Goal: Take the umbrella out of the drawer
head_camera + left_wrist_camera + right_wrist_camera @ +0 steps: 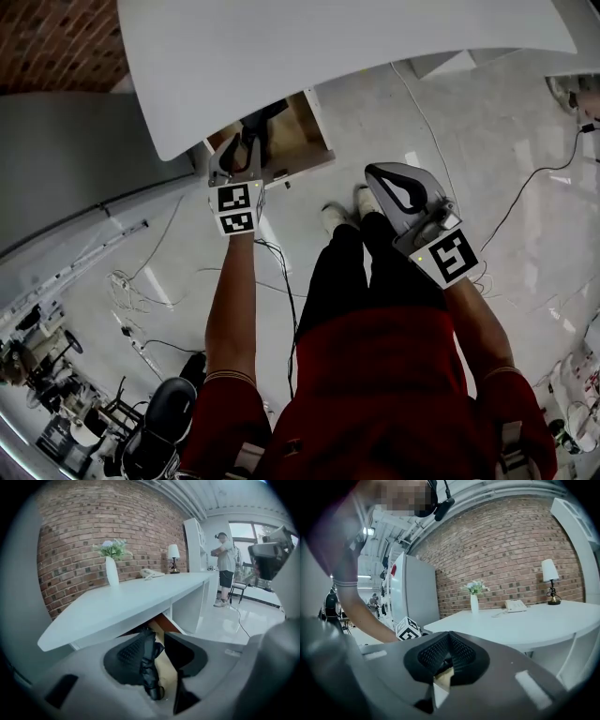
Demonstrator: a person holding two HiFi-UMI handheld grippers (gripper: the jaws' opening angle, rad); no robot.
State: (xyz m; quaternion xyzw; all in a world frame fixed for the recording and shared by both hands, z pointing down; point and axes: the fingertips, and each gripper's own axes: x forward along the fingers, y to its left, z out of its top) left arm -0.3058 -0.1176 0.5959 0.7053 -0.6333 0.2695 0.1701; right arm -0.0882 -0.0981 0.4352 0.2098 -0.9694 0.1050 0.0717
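Umbrella (149, 666) in drawer (166, 673), between parted left fingers (126, 656), ungripped; right fingers (431, 657) closed, empty.

Even daylight, glare on the glossy floor (412, 159), fisheye-warped, vignetted edges.

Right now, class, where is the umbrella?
In the left gripper view, the black umbrella lies in the open drawer under the white desk, between the parted jaws of the left gripper.

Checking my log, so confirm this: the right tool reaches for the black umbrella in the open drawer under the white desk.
Wrong tool: the left tool reaches for the black umbrella in the open drawer under the white desk. The head view shows it.
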